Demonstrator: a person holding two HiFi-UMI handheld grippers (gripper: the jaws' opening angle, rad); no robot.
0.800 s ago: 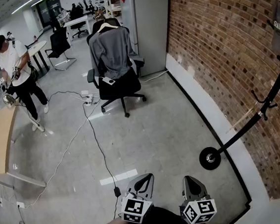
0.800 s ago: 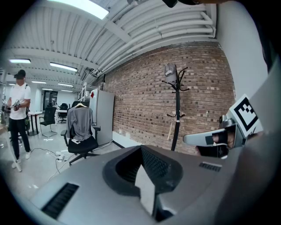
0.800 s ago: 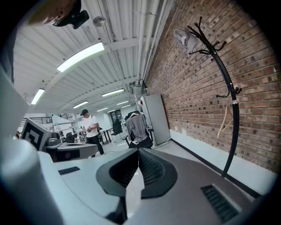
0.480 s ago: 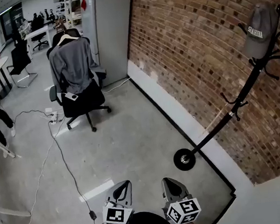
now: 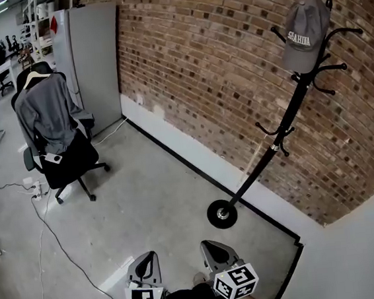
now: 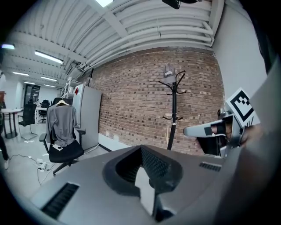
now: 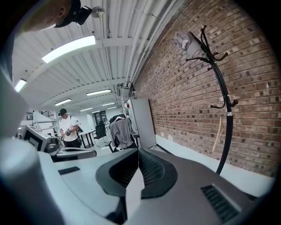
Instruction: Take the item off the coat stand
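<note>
A grey cap (image 5: 304, 33) with white lettering hangs on the top hooks of a black coat stand (image 5: 276, 144) that rises before the brick wall; its round base (image 5: 222, 214) rests on the floor. The cap (image 6: 169, 70) shows small in the left gripper view, and high at the right as cap (image 7: 185, 43) in the right gripper view. My left gripper (image 5: 147, 265) and right gripper (image 5: 212, 252) are held low at the bottom of the head view, well short of the stand. Both have their jaws together with nothing between them.
An office chair (image 5: 62, 158) with a grey garment draped over it stands at the left, a grey cabinet (image 5: 95, 62) behind it. Cables (image 5: 45, 220) trail across the concrete floor. A black floor strip (image 5: 196, 171) runs along the wall. A person (image 7: 68, 127) stands far off.
The head view has swung right: the coat stand and cap have come from the right edge toward the middle, the chair has slid left, and the person has left that view. Both grippers stay low.
</note>
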